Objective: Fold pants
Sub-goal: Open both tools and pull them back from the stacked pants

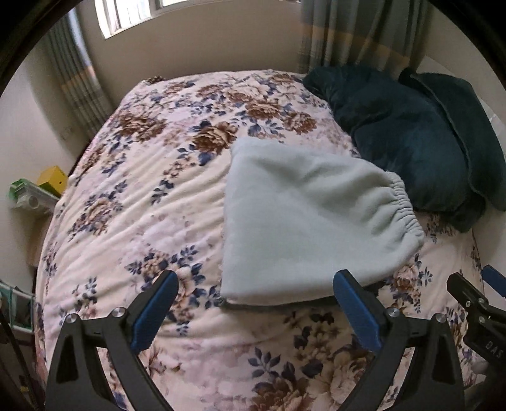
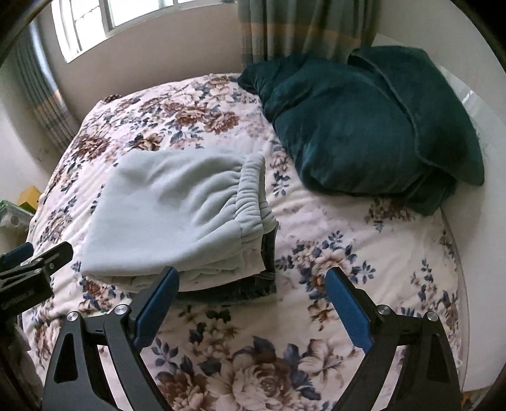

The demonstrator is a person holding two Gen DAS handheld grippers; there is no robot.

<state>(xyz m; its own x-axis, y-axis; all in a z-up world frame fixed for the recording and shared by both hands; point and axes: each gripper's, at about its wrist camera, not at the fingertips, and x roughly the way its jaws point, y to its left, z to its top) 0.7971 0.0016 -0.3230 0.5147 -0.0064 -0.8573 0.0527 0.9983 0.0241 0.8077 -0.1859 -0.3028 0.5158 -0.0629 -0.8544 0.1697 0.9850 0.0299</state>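
The pale grey-green fleece pants (image 2: 177, 208) lie folded on the floral bedspread (image 2: 332, 240), seemingly atop dark denim (image 2: 253, 284). Left gripper (image 1: 256, 284) and right gripper (image 2: 251, 281) hover spread, empty.

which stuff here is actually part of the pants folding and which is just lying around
Part of the job:
- light grey pants, folded on the bed
- dark denim garment under them, edge showing
- left gripper, open
- right gripper, open

Just lying about:
- teal blanket
- floral bedspread
- yellow box on a side shelf
- curtains
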